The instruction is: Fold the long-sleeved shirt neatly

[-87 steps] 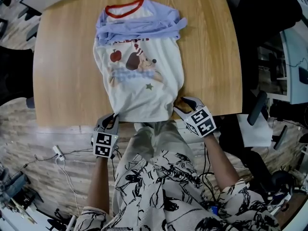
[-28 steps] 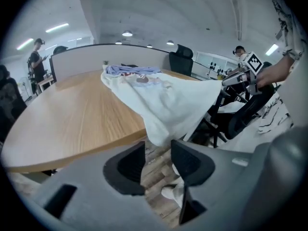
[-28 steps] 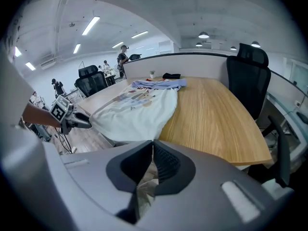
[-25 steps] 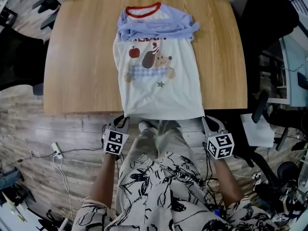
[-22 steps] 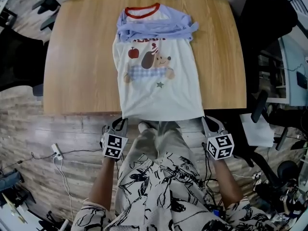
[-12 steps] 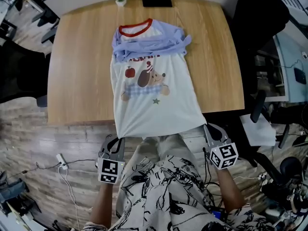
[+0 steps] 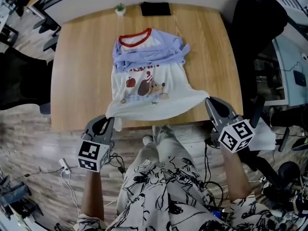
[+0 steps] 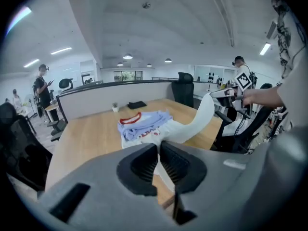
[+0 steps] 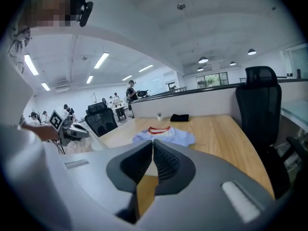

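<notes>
Head view: one long-sleeved shirt (image 7: 144,76) lies on the wooden surface (image 7: 77,57), collar far, its near hem raised off the edge between my left gripper (image 7: 109,120) and my right gripper (image 7: 210,101). One small plant (image 7: 120,7) and one black item (image 7: 155,8) sit at the far edge. Left gripper view: my jaws pinch one hem corner, closed tight. Right gripper view: my jaws are closed on the other corner
</notes>
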Demonstrator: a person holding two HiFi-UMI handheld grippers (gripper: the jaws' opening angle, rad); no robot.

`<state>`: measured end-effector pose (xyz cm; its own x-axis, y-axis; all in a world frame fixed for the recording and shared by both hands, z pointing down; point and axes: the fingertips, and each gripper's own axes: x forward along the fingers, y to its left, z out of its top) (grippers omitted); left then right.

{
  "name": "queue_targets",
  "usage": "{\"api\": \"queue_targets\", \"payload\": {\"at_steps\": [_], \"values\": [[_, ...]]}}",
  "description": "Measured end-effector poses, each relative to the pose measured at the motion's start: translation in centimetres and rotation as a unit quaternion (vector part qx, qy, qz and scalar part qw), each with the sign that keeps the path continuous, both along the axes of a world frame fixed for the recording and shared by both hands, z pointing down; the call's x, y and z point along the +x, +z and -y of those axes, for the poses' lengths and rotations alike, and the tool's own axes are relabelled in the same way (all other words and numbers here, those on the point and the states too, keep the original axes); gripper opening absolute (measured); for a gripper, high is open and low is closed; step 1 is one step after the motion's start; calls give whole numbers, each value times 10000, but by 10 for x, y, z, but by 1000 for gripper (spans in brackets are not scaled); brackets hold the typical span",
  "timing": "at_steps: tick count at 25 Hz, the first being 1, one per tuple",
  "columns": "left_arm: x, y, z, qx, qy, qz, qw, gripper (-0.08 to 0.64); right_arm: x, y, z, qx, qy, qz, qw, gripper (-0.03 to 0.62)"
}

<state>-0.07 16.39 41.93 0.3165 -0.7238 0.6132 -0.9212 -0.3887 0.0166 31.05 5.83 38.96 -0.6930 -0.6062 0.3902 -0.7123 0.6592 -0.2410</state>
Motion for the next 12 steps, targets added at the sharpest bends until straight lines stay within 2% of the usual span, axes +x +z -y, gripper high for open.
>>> {"api": "queue_targets", "payload": {"at_steps": [5, 12], "values": [[-25, -28, 76, 147, 116, 194, 9996, 18, -27, -34, 83, 252, -86, 209, 9994, 20], [-49, -30, 177, -94, -85, 268, 9996, 18, -55, -38, 193, 198, -301, 195, 9992, 20]]}}
